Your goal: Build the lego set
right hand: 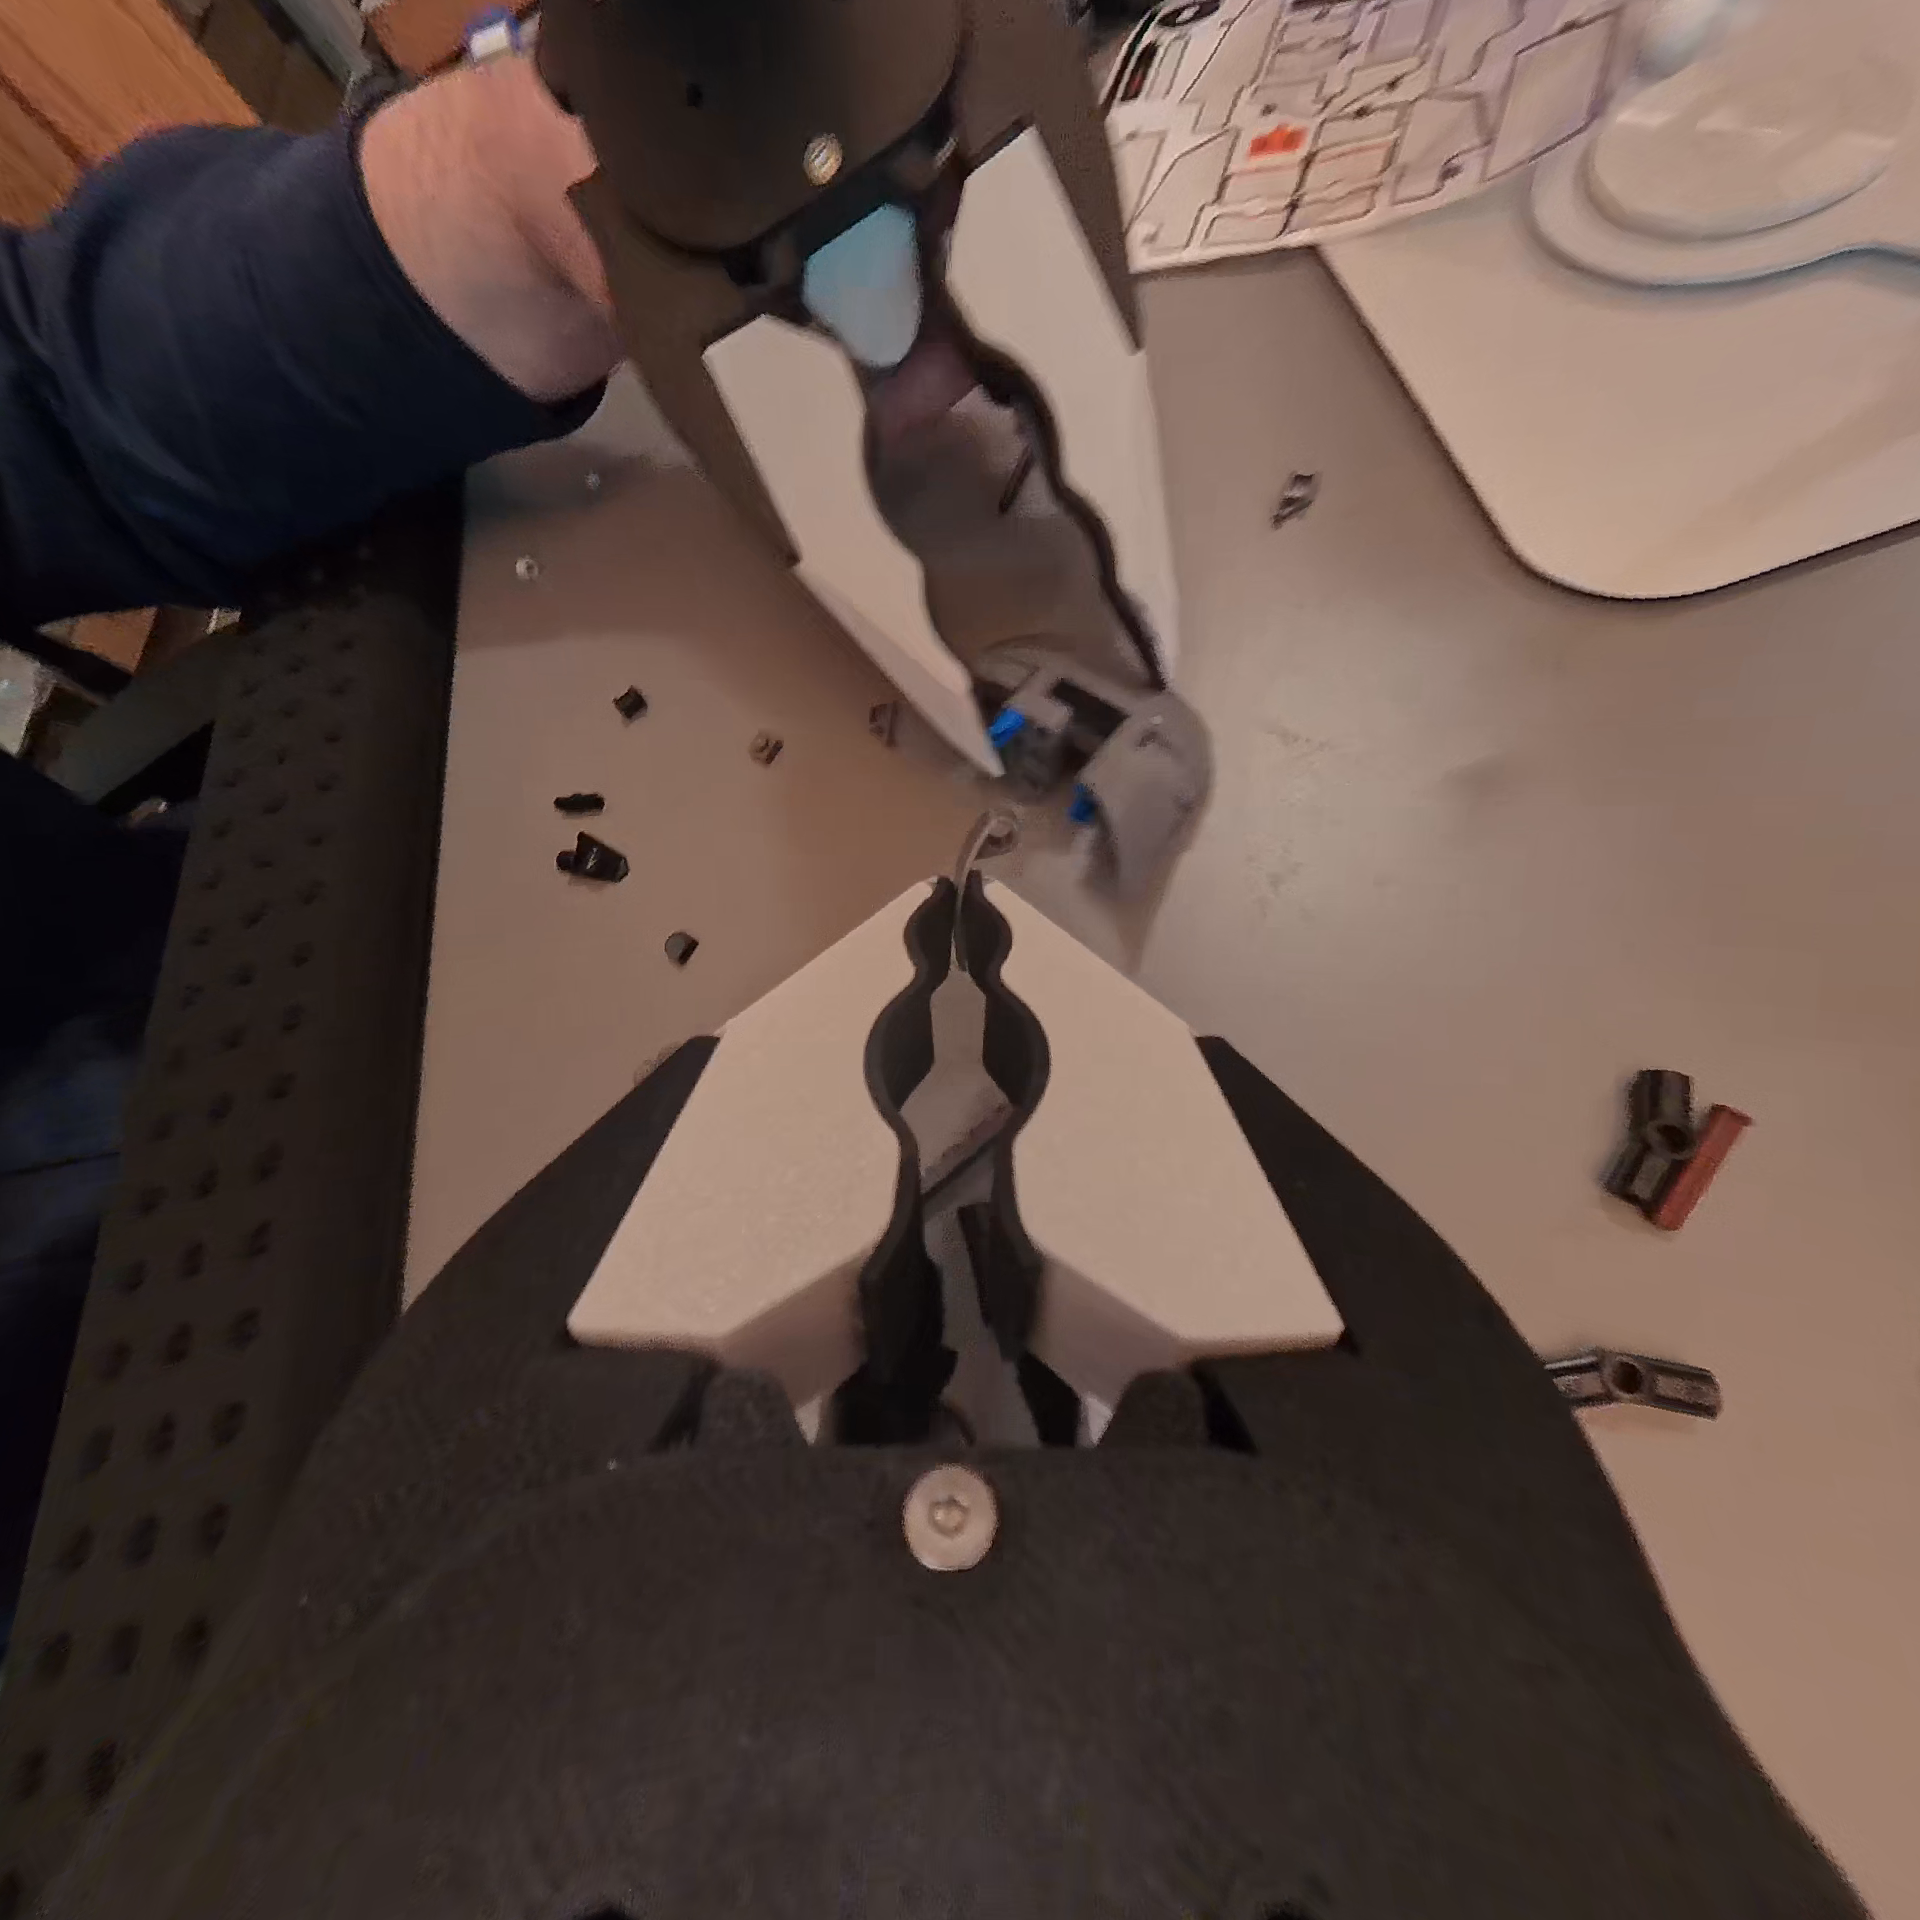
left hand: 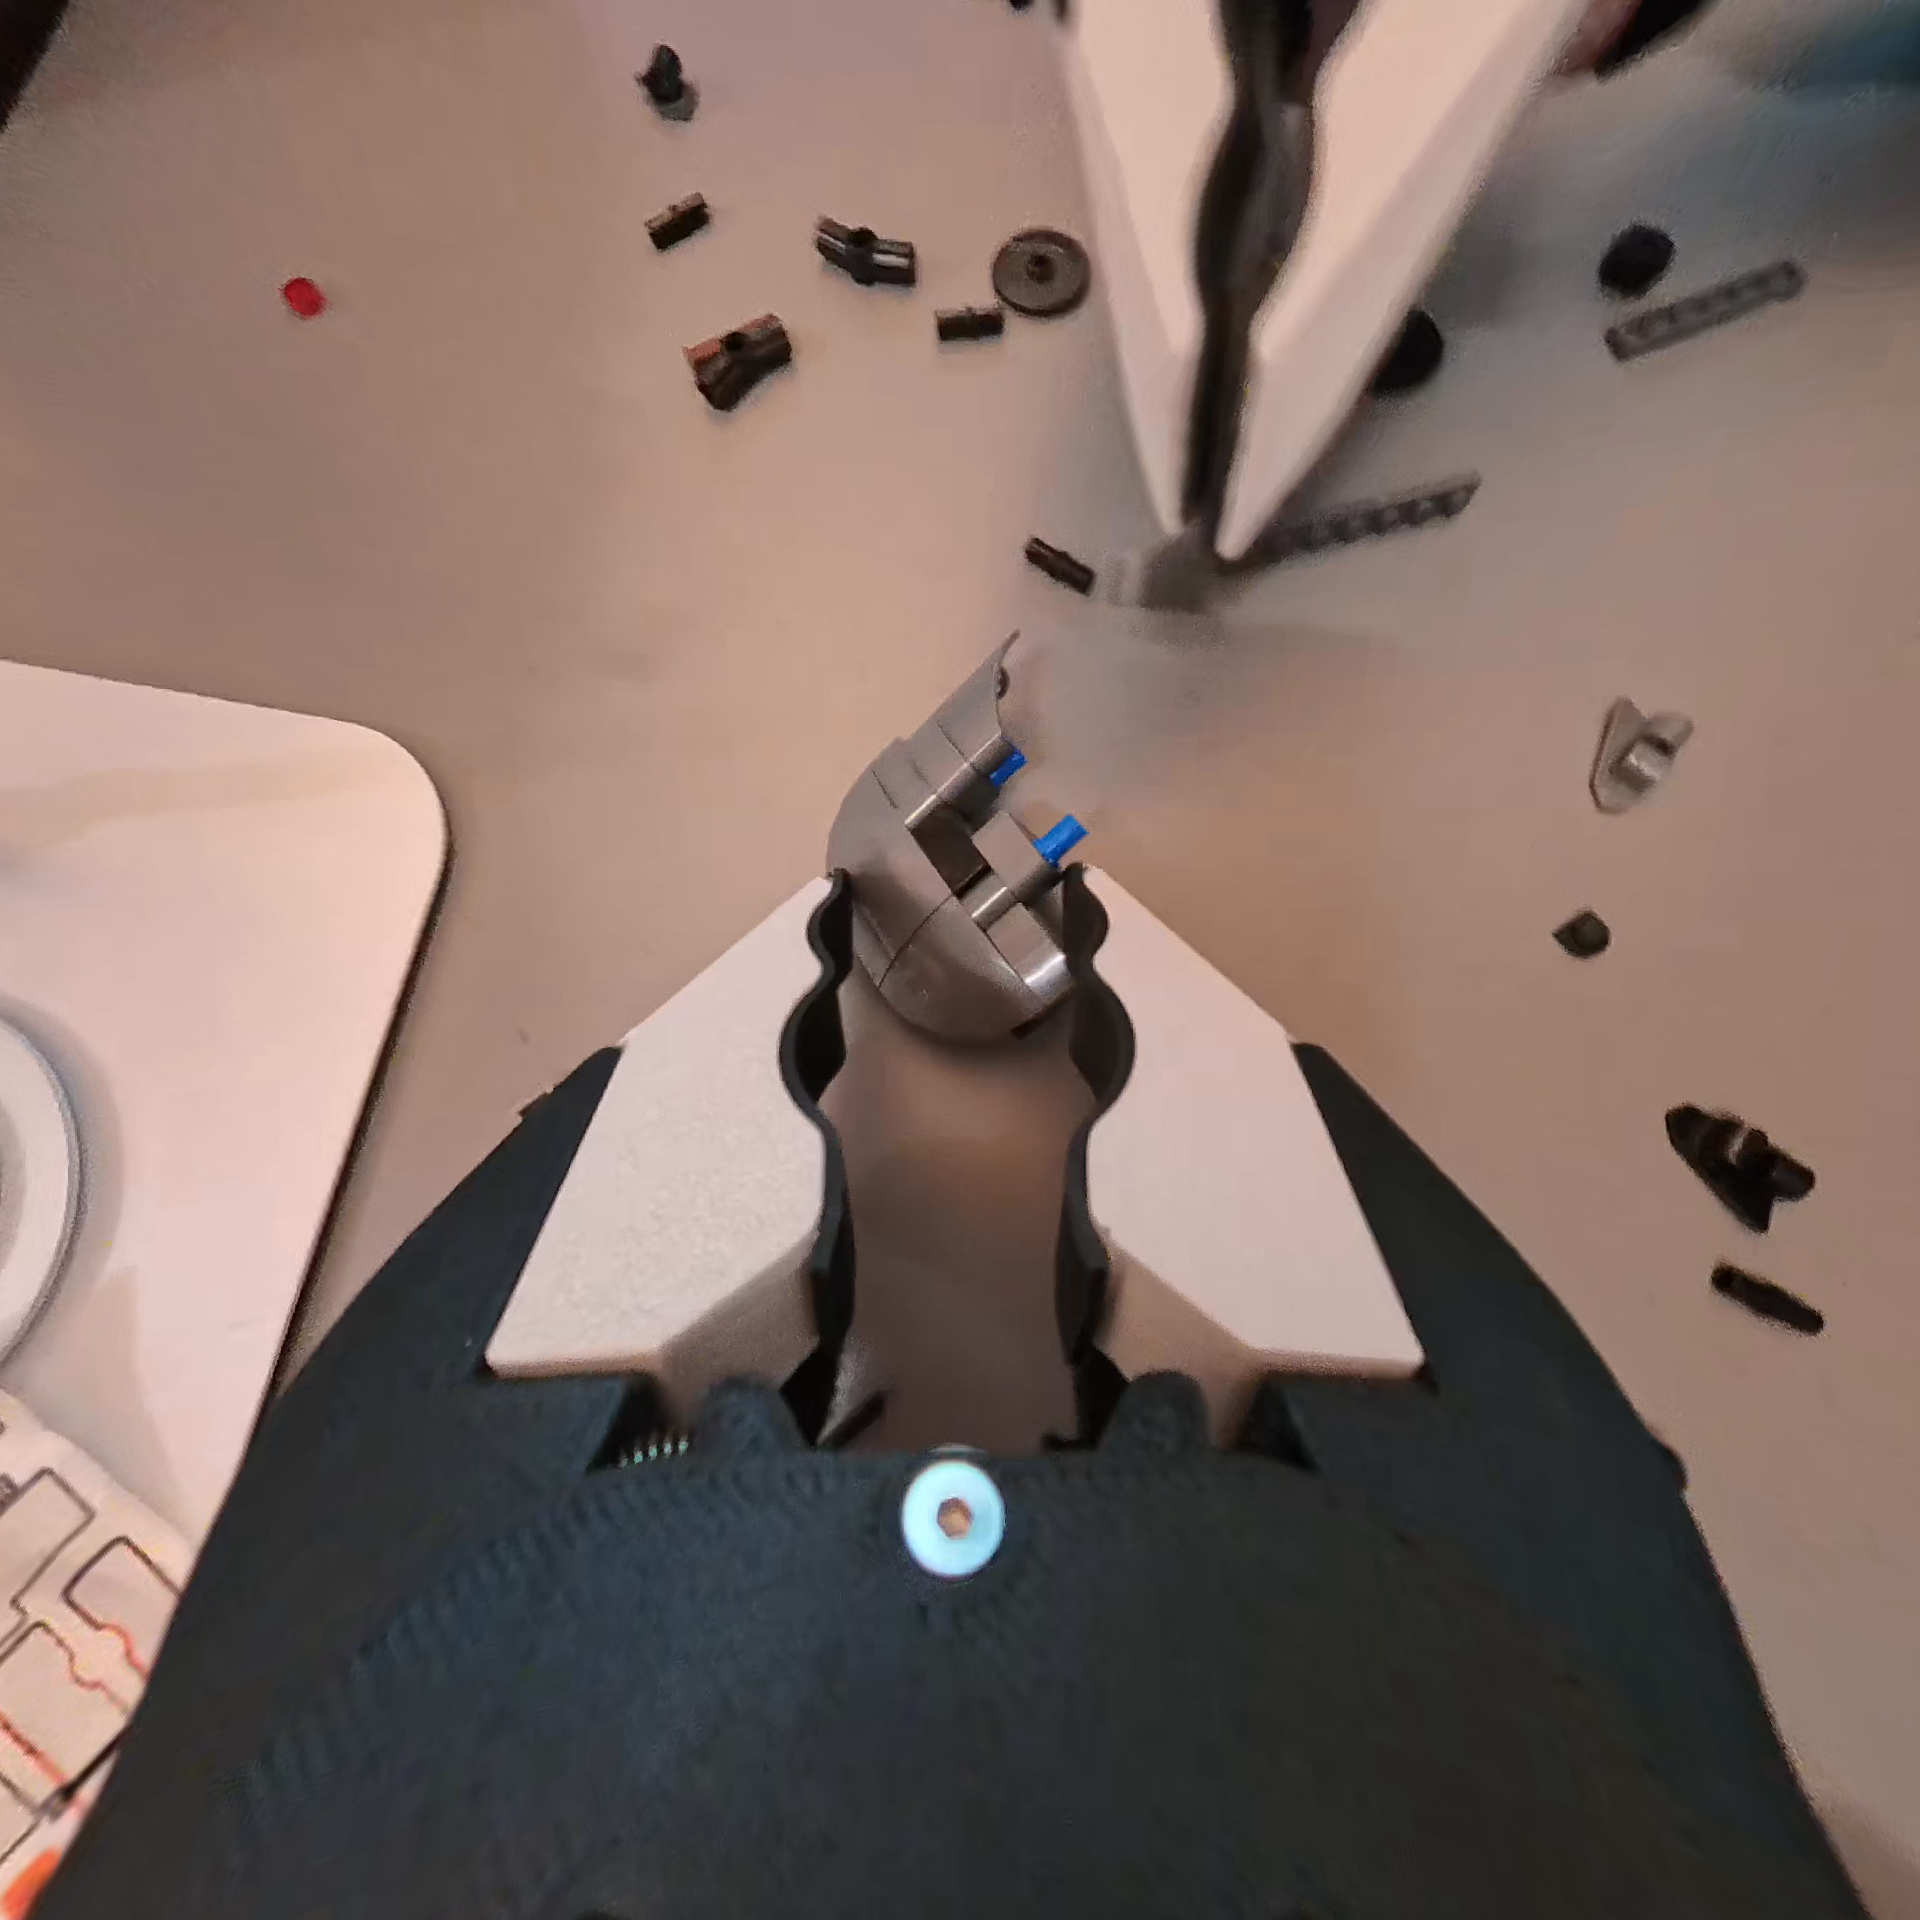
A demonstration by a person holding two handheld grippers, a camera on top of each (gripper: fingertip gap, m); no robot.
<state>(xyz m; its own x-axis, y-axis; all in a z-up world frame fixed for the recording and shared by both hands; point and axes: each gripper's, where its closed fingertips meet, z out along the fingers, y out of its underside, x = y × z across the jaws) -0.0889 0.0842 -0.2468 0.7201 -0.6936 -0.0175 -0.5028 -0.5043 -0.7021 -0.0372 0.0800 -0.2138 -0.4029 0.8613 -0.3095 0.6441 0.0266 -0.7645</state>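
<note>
**Inspector:** State of your left gripper (left hand: 956, 883)?

**Operator:** Its jaws are clenched on the grey subassembly (left hand: 935, 831), gripped at the rounded lower end. The rest stands out past the tips towards 12 o'clock, clear of the worktop (left hand: 520, 520) as far as I can judge. Two blue pins (left hand: 1060, 836) point out of it towards 2 o'clock.

**Inspector:** And the right gripper (right hand: 961, 894)?

**Operator:** Its jaws are pinched almost together on a thin grey piece (right hand: 971, 920), held at the very tips. In the left wrist view it enters from 1 o'clock, near the subassembly but apart from it. It is blurred there, so I cannot say more of the piece's shape.

**Inspector:** Step in hand?

**Operator:** My judgement: mating that piece to the subassembly. Both parts are held and facing each other, and they are not yet joined.

**Inspector:** What does the next move call for?

**Operator:** A steady left grip and a slow approach from the right, lining the piece up with the pin side. I cannot see which socket or pin takes it. The pinch is thin, so I judge the piece may twist or slip under pressure.

**Inspector:** Other stock?

**Operator:** Loose black parts (left hand: 738, 358) lie from 10 to 12 o'clock, with a red stud (left hand: 302, 296) at 10 and a grey disc (left hand: 1039, 270) at 12. All are well apart from the work.
</note>
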